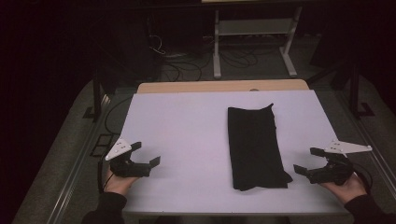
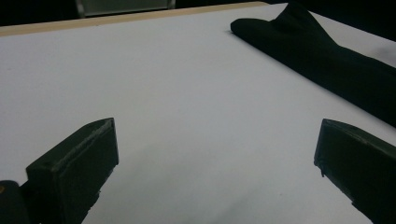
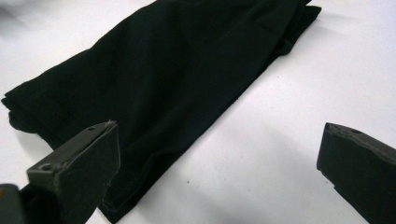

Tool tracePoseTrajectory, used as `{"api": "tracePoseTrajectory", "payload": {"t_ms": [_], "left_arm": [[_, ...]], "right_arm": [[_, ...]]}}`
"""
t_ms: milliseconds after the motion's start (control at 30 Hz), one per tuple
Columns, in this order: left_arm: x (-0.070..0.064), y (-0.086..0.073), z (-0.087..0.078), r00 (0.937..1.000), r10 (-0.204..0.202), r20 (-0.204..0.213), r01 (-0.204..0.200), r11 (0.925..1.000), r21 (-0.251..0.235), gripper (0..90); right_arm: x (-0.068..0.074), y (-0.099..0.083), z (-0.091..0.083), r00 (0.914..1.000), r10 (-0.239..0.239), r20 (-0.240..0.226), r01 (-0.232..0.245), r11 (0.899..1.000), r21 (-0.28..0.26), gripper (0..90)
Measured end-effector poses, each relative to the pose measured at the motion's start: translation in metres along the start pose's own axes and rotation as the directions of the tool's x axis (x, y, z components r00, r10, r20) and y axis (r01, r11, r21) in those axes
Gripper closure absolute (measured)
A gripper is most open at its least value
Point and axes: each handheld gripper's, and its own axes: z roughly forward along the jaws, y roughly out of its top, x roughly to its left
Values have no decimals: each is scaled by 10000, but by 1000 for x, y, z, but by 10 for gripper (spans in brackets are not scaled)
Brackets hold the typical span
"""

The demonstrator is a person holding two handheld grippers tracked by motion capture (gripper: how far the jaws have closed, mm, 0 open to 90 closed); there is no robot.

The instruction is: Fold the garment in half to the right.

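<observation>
A folded black cloth, a long dark fabric rectangle (image 1: 256, 147), lies right of centre on the white-topped table (image 1: 187, 135). The right gripper (image 1: 312, 161) hovers just beside the cloth's near right corner with jaws spread wide, seemingly not touching it, though the dim light blurs that edge. The left gripper (image 1: 148, 153), also spread and empty, sits well apart at the table's near left.

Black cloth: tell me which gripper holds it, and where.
Neither. The left gripper and right gripper are open, clear of the black cloth lying folded on the table.
</observation>
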Motion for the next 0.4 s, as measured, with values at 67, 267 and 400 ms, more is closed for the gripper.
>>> {"api": "tracePoseTrajectory", "payload": {"t_ms": [67,267,400], "left_arm": [[3,-4,-4,9999,-57,-97,57,10000,29,0],[14,-13,-13,9987,-321,-401,325,9994,80,0],[18,-16,-16,9972,-500,-559,501,9987,-7,0]], "right_arm": [[-1,-2,-1,10000,29,21,-29,10000,-56,0],[-2,-4,-3,9999,113,17,-113,9998,-172,0],[-2,-4,-3,9997,225,-75,-227,9992,-330,0]]}}
